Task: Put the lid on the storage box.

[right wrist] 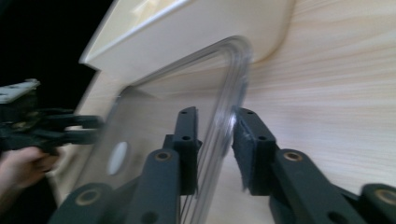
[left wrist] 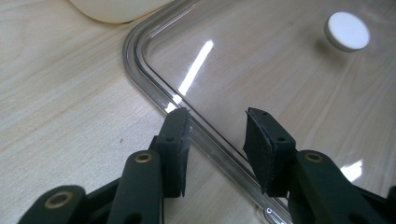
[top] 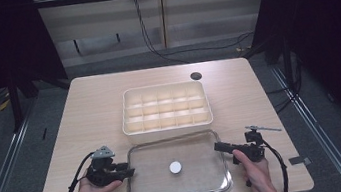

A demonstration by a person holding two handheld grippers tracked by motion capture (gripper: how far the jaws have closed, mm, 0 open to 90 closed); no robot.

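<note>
A clear rectangular lid with a white round knob lies on the table in front of me. My left gripper is at the lid's left edge. In the left gripper view its jaws stand open astride the rim, with a gap beside the right pad. At the lid's right edge, my right gripper has its pads closed on the rim. The knob sits mid-lid, also seen as the knob in the right gripper view.
A cream box with several compartments stands just behind the lid, its corner close to the rim. A dark round hole is in the tabletop behind the box. Bare wood lies left and right of the lid.
</note>
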